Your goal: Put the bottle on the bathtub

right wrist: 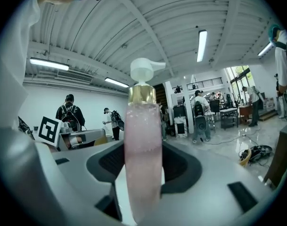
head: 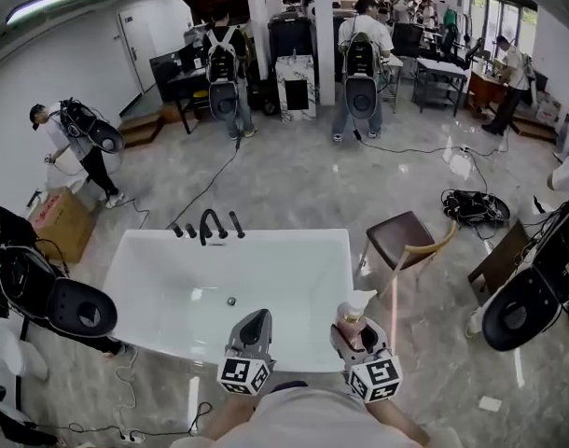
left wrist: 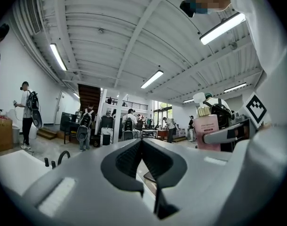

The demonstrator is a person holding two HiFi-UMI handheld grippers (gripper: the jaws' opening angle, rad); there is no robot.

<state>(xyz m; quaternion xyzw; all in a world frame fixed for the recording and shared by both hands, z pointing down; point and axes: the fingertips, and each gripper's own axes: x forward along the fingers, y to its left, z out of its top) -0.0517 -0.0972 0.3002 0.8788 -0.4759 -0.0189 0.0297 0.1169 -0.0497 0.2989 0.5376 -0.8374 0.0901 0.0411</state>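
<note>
White bathtub (head: 173,292) below, pink bottle (right wrist: 143,145) upright between fingers (right wrist: 214,178) of right gripper (head: 356,332)

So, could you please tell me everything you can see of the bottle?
The bottle is a slim, translucent pink pump dispenser with a gold collar and a white pump head. It stands upright, clamped in the right tool, at the near right corner of the bathtub; whether it touches the rim is unclear.

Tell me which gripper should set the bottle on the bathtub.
Right: the right gripper holds the bottle upright by the near right corner of the bathtub; the left gripper is shut, empty.
</note>
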